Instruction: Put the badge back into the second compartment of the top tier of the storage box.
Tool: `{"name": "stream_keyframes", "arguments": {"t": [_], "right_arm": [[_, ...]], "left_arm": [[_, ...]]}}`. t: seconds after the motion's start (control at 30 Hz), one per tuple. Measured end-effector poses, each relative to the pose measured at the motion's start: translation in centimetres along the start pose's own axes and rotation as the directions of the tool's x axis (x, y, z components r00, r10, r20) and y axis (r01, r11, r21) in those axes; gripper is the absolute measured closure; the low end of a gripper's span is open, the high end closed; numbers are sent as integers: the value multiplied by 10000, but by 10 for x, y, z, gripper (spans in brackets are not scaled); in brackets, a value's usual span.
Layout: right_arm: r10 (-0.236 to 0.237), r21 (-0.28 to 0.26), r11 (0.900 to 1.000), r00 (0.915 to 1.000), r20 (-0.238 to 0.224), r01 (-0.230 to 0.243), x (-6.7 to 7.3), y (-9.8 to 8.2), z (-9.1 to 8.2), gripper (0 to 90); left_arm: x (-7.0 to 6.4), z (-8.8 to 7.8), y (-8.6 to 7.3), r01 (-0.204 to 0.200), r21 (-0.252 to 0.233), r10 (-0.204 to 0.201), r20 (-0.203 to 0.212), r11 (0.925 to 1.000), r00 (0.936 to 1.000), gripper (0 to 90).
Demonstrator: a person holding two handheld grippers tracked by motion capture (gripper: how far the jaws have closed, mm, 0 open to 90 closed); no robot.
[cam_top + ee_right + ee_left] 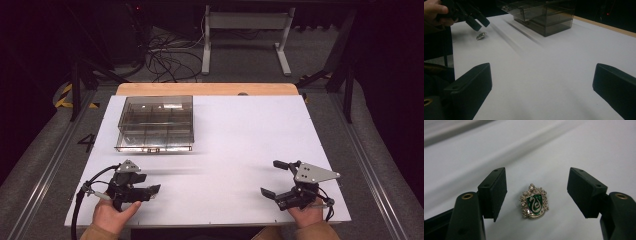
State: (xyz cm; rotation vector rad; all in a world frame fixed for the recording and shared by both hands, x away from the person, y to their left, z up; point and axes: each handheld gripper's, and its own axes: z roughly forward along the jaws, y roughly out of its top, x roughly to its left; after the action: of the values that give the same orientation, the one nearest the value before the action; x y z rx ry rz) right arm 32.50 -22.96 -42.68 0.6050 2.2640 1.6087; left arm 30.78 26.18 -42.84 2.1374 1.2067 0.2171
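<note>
Crest pin (534, 202): I see it on the white table (225, 145), nearer me than the smoky box (156, 123).
Left gripper (536, 192): jaws straddle it, apart, untouching.
Right gripper (541, 82): wide, empty.
Box contents: hard to make out.

A dim lab or recording studio: a white-topped bench (240, 150) on grey carpet, tangled black cables (167, 57) on the floor, yellow-black hazard tape (64, 95), aluminium rails (47, 165).

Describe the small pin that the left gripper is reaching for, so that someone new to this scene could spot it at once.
Start at the white table and go to its near left corner, where the left gripper stands open. Between its jaws, untouched, lies the pin: a small silver crest with a green shield bearing a silver snake, far smaller than the smoky compartment box.
</note>
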Motion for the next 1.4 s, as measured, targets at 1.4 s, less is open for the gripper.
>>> {"name": "stream_keyframes", "arguments": {"t": [1.4], "right_arm": [[12,150,9999,9998,-181,-10,-1,-1,3,36]], "left_arm": [[-12,18,-2,-458,1426,601,-979,9887,9934,465]]}}
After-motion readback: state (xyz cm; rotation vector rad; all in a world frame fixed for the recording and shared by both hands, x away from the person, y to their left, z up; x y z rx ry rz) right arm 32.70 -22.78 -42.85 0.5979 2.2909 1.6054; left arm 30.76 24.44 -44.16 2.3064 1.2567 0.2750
